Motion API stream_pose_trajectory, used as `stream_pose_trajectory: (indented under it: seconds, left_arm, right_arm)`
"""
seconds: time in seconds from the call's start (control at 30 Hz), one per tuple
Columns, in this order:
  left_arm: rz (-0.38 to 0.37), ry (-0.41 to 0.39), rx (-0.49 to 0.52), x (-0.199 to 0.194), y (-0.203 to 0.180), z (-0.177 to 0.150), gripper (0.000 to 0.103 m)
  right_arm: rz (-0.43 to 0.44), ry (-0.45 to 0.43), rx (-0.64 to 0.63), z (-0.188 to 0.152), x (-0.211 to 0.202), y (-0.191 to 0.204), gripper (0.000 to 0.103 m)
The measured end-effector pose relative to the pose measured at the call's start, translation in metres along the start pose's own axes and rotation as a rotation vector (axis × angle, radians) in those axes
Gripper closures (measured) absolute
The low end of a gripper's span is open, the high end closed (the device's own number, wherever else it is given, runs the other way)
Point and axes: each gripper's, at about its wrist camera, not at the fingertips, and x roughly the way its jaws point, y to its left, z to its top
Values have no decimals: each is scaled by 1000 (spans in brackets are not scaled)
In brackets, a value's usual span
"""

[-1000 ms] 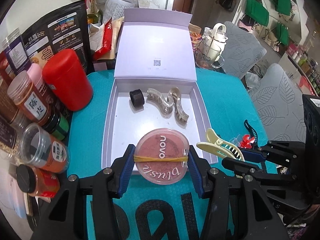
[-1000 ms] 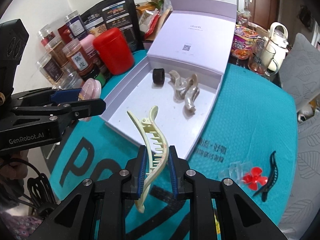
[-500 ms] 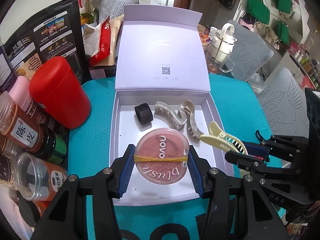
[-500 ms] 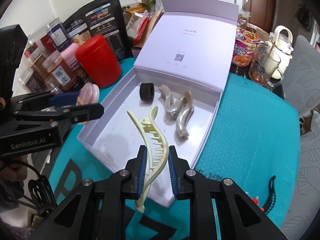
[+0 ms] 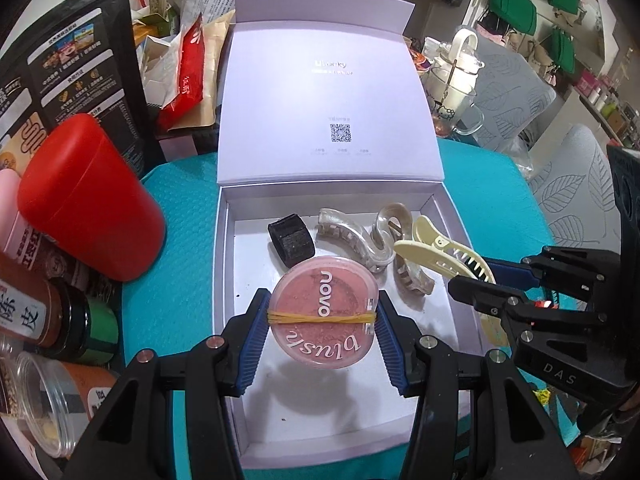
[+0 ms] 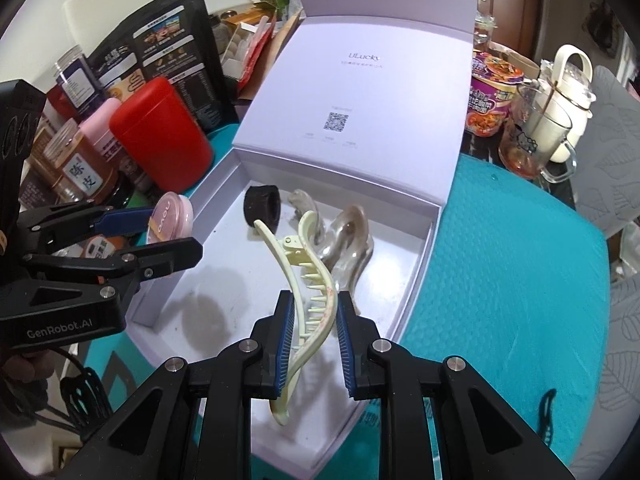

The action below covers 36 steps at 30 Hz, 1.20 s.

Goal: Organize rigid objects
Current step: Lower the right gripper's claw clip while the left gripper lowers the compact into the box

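My left gripper [image 5: 322, 338] is shut on a round pink blush compact [image 5: 324, 318] and holds it above the open lilac box [image 5: 224, 280]. My right gripper [image 6: 312, 340] is shut on a cream hair clip [image 6: 308, 280], held over the box's right side; the clip also shows in the left wrist view [image 5: 440, 252]. In the box lie a black ring-shaped clip [image 5: 290, 240] and two pearly claw clips [image 5: 352, 240]. The right wrist view shows the box [image 6: 416, 272] and the compact [image 6: 170, 220] at its left.
A red canister [image 5: 86, 200] and spice jars [image 5: 36, 312] stand left of the box. The box lid [image 5: 328, 104] stands upright behind. A glass cup and kettle [image 5: 456, 76] stand at the back right. A black hair clip [image 6: 546, 416] lies on the teal mat [image 6: 520, 280].
Both grippers have moved forward over the box with their loads. The compact and the cream clip now hang above the box floor, nearer the claw clips.
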Motion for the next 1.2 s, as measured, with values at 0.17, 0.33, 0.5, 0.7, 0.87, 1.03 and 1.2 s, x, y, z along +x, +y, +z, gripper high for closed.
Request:
stream_pose_trajectory:
  seconds: [0.17,0.33,0.5,0.7,0.87,1.03,1.2]
  left_arm:
    - [-9,11,16,15,3,5,52]
    - [-11,22,22,31,7,8,52]
    - [-19,46,32,46,10,9,52]
    - [-28,62,33,58,11,11,52]
    - [-46,86,10,69,13,8,52]
    - [-54,93,-5,76,12,8,52]
    - [-30,96,7,78,9,9,52]
  right_arm:
    - [-3,-1,8,7,13,-5,82]
    - [-3,-2,17,14,27,-9,82]
    - [-3,-5,43,20,41,-14,82]
    - [-9,-5,60,31,54,-17,82]
    - [-14,-4,50,38,62,-16,82]
    - [-2,0,48,38,67,-15,82]
    - [-3,5,54,38,68,-14,82]
